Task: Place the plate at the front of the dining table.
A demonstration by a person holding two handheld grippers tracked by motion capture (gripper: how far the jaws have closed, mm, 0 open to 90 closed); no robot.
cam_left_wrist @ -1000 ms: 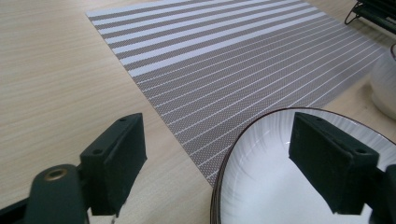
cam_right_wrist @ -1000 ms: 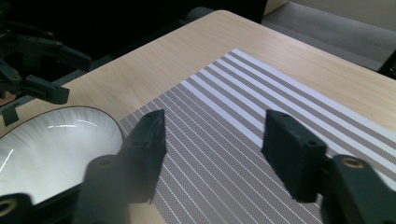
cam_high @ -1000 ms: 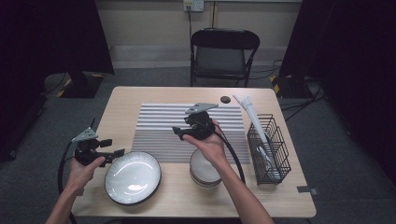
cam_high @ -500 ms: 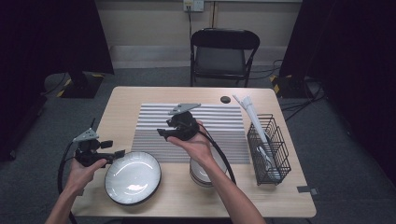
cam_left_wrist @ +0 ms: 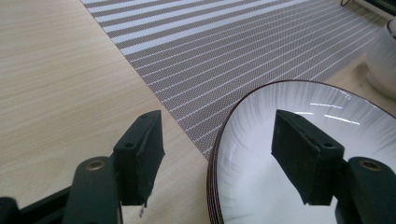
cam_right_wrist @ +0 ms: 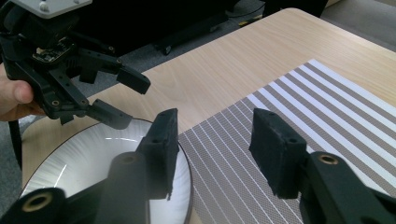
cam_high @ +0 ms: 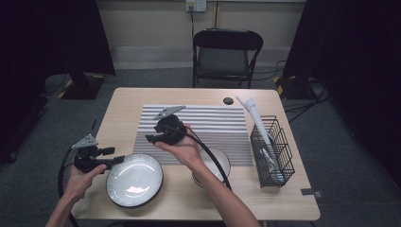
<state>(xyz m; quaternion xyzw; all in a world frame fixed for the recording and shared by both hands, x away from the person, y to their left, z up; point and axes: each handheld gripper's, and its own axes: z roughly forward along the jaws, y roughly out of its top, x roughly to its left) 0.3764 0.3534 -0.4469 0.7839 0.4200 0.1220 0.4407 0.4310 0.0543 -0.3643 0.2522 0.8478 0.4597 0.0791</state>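
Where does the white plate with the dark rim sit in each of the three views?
High view: white plate, lower left, at the table's near edge.
Left gripper view: lower right, its rim between the jaws.
Right gripper view: lower left.
Shared landmark: the striped mat beside its rim.

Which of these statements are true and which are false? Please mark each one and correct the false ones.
1. The left gripper straddles the rim of the plate. True; its jaws have just been closing.
2. The right gripper holds a bowl. False: nothing is between its jaws, which have just been closing over the striped mat.
3. The wire basket stands at the table's right side. True.
4. The plate lies wholly on the mat. False: it overlaps only the mat's near edge.
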